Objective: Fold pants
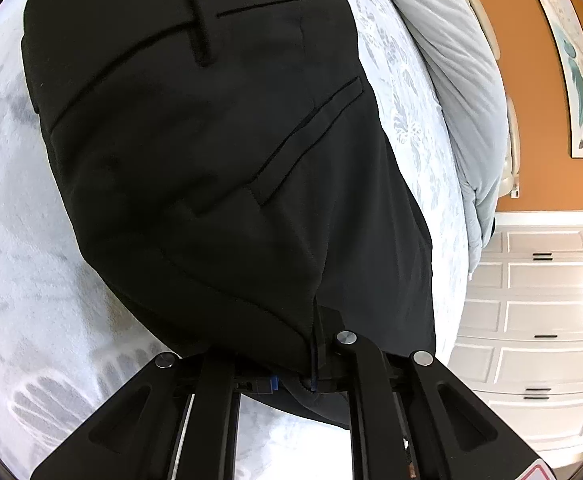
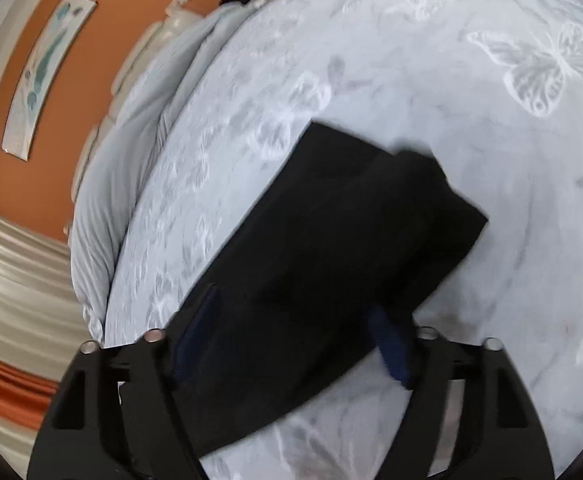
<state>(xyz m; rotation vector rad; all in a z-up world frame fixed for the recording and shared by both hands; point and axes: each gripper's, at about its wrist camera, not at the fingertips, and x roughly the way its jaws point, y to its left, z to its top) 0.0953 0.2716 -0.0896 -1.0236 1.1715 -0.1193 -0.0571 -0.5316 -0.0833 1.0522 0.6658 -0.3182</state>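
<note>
Black pants [image 1: 211,160] lie on the bed, with the waistband, a belt loop and a slanted pocket toward the top of the left wrist view. My left gripper [image 1: 311,382] is shut on a pinched edge of the pants at the near end. In the blurred right wrist view the pants [image 2: 351,220] show as a folded dark rectangle. My right gripper [image 2: 291,344] hovers over its near end with the jaws apart. Its blue pads [image 2: 391,352] stand on either side of the cloth without pressing it.
A pale bedspread [image 2: 491,120] with a butterfly pattern lies under the pants. A bunched grey duvet [image 1: 451,80] runs along the bed's far side. Beyond it are an orange wall with a long picture [image 1: 571,72], white drawers [image 1: 531,320] and curtains [image 2: 11,280].
</note>
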